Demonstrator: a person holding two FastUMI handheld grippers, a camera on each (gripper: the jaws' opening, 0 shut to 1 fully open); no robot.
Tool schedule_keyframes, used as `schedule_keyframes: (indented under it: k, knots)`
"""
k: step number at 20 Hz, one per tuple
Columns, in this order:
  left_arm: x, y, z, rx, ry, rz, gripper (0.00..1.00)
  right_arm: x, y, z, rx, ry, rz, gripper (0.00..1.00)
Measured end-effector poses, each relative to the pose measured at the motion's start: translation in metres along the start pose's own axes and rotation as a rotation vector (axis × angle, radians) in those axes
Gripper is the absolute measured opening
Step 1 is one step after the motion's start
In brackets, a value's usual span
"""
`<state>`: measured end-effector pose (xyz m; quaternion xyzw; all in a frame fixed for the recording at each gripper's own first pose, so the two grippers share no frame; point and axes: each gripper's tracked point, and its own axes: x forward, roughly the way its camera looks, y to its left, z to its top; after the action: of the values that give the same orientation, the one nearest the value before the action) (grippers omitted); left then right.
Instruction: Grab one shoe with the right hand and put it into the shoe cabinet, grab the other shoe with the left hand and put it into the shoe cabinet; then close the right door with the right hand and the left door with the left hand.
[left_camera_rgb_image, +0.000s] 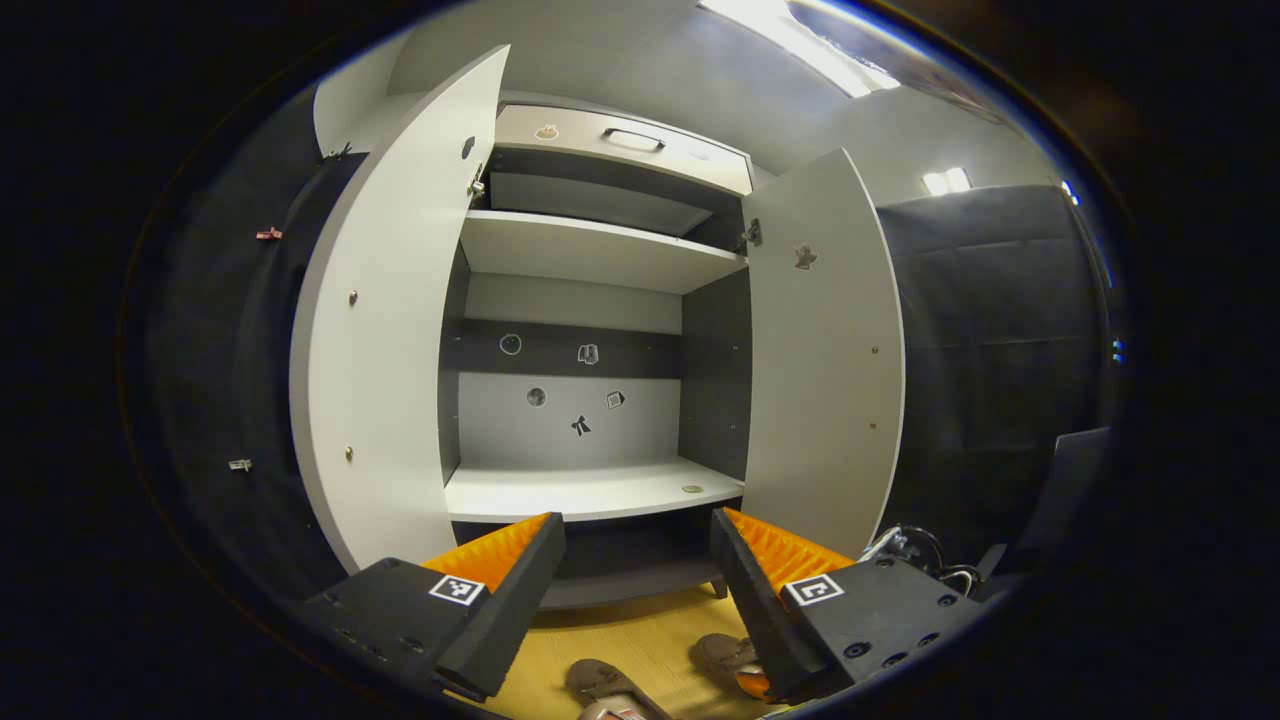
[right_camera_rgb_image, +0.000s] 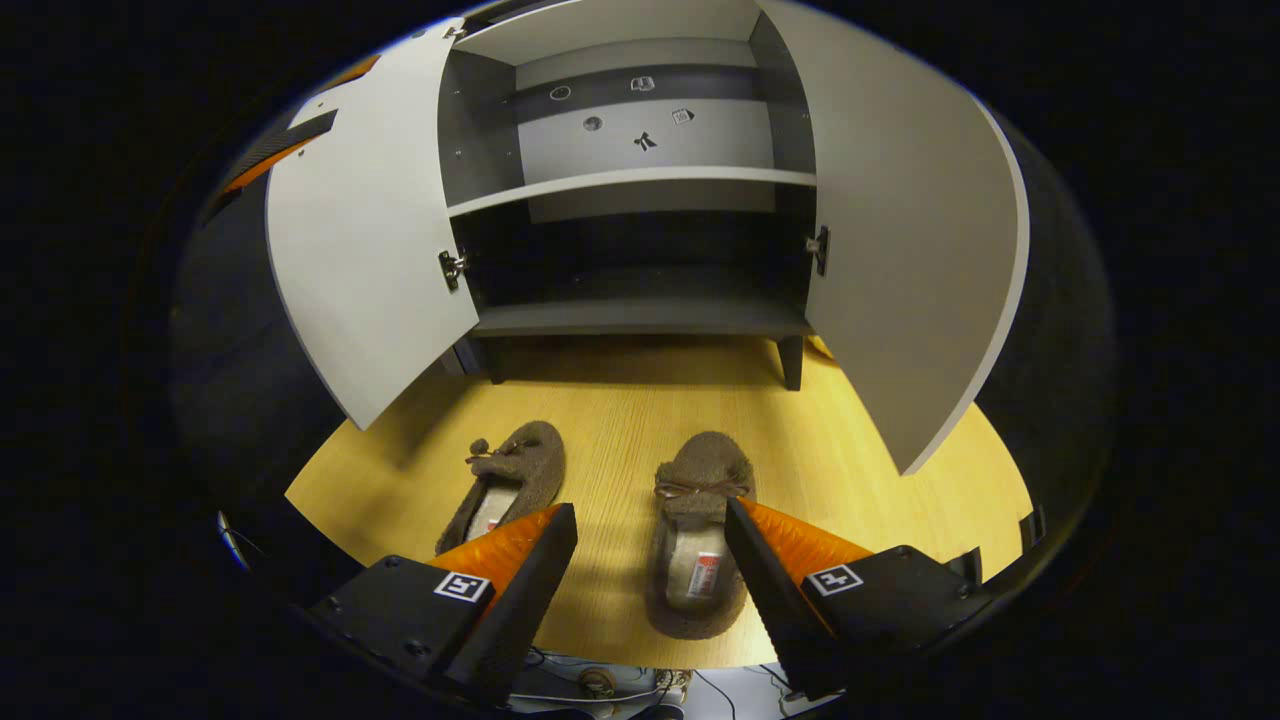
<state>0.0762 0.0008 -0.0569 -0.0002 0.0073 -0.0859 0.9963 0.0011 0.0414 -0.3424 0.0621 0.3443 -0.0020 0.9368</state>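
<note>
The shoe cabinet (right_camera_rgb_image: 640, 260) stood with its left door (right_camera_rgb_image: 365, 230) and right door (right_camera_rgb_image: 900, 240) both swung wide. In front of the cabinet, on the wooden floor (right_camera_rgb_image: 620, 400), lay two shoes: the right shoe (right_camera_rgb_image: 700, 530) and the left shoe (right_camera_rgb_image: 510, 485), apparently fuzzy slippers. The right claw (right_camera_rgb_image: 650, 530) hung above the right shoe, spread wide and holding nothing. The left claw (left_camera_rgb_image: 638, 535) faced the cabinet's shelves, likewise spread wide and holding nothing.
</note>
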Motion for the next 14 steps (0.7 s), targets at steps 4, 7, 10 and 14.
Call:
schedule_keyframes:
  k: [4, 7, 10, 14]
  knots:
    - [0.005, 0.000, -0.003, -0.011, -0.005, 0.000, 0.93, 0.028, -0.001, -0.039, -0.005, 0.083, 0.004, 0.99]
    - [0.008, 0.006, -0.011, -0.002, 0.011, 0.024, 0.93, 0.050, -0.004, -0.053, 0.035, 0.101, 0.002, 0.94]
    - [0.012, 0.013, -0.023, -0.009, 0.039, 0.039, 0.93, 0.071, -0.003, -0.051, 0.026, 0.086, 0.006, 0.78]
    - [0.016, 0.022, -0.033, -0.020, 0.068, 0.063, 0.93, 0.099, -0.002, -0.051, 0.007, 0.093, 0.010, 0.73]
